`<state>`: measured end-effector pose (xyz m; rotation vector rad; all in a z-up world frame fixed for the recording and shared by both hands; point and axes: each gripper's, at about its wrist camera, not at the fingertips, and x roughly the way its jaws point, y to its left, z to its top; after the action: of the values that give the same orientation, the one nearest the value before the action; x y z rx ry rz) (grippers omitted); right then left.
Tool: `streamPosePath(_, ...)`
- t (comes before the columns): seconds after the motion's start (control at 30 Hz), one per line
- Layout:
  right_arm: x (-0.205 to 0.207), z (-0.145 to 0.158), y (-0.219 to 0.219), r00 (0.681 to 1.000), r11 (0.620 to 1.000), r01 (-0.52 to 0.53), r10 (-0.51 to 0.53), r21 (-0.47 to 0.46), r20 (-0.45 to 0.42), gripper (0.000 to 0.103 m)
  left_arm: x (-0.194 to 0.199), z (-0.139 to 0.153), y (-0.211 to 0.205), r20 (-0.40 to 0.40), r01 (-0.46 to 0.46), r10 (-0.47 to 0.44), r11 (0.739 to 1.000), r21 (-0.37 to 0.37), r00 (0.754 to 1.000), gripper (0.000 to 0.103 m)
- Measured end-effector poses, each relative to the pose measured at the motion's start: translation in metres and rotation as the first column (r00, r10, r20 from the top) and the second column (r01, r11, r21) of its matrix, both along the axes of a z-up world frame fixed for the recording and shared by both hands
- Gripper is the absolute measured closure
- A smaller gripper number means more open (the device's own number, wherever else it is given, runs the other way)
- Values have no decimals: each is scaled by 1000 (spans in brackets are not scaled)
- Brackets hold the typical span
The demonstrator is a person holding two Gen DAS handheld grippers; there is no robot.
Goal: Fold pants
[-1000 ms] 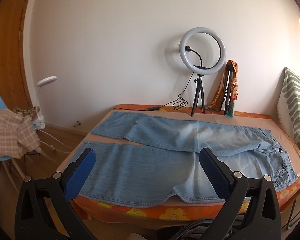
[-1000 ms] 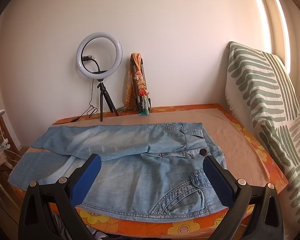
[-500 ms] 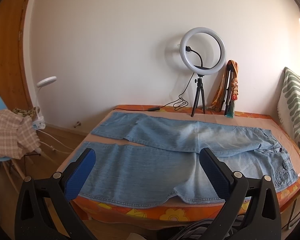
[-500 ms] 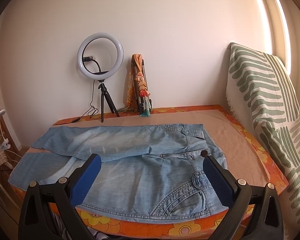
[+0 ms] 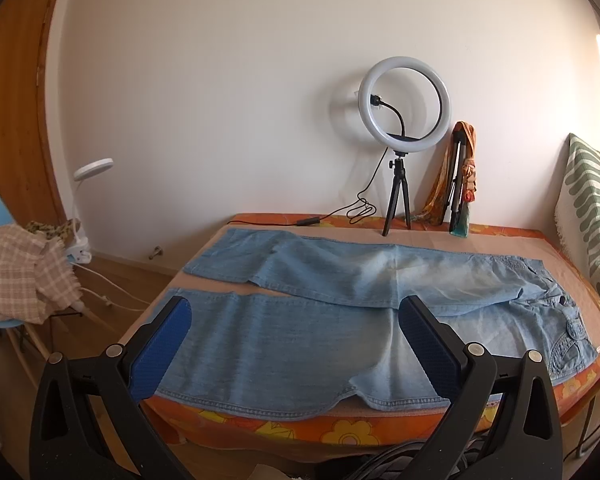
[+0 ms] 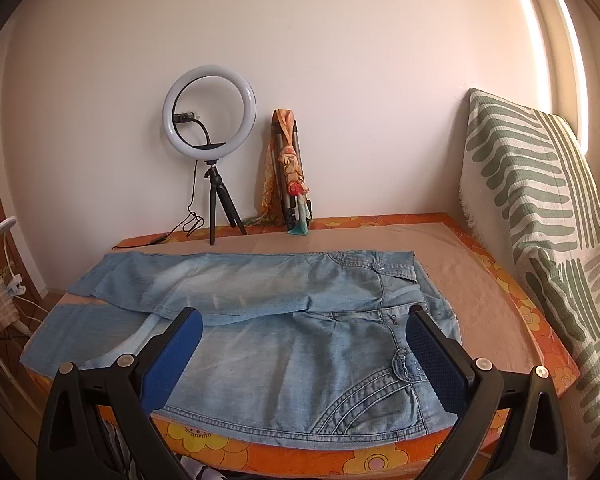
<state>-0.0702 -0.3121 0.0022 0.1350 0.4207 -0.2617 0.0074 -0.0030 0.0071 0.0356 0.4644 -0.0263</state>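
Note:
Light blue denim pants (image 5: 320, 320) lie spread flat on the table (image 5: 340, 432), waist to the right, both legs reaching left with a gap between the hems. The right wrist view shows the waist and pocket end of the pants (image 6: 300, 352). My left gripper (image 5: 296, 312) hovers open in front of the near leg, above the table's front edge, nothing between its blue pads. Over the near hip area my right gripper (image 6: 304, 324) is open too, also holding nothing.
A ring light on a small tripod (image 5: 402, 120) and a scarf-wrapped stand (image 5: 460, 184) are at the table's back against the wall. A green striped cushion (image 6: 540, 220) leans at the right. A chair with checked cloth (image 5: 16, 276) and a lamp (image 5: 92, 168) are on the left.
Both views have shifted very slightly; the pants lie as before and both grippers stay open.

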Motion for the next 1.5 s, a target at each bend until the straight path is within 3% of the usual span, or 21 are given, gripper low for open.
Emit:
streamPosePath(0.33,17,11,-4,1000,1000,-23,23,-1,-5,0,19,4,5,-6,-20,20,1000,24,1000,0)
streamPosePath(0.53,38,21,-6,997,997,-74,74,-19,-15,0,41,4,30,-34,-7,5,999,-52,999,0)
streamPosePath(0.77,75,36,-15,991,991,-130,130,-8,-40,0,74,1,55,-52,25,-27,999,-44,998,0)
streamPosePath(0.93,112,40,-14,985,986,-165,163,-27,-53,1,103,-3,72,-80,9,-12,999,-38,997,3)
streamPosePath(1.03,136,40,-10,978,978,-204,201,-48,-59,1,123,-7,82,-109,16,-20,999,-38,994,15)
streamPosePath(1.13,164,36,-5,966,966,-251,247,-57,-80,1,145,-12,93,-146,17,-26,998,-65,989,18)
streamPosePath(1.23,199,30,-5,951,955,-293,288,-35,-113,0,168,-18,99,-181,21,-32,998,-64,983,26)
streamPosePath(1.5,302,-2,-12,888,916,-394,400,72,-228,5,237,-40,102,-270,19,-37,997,-70,962,28)
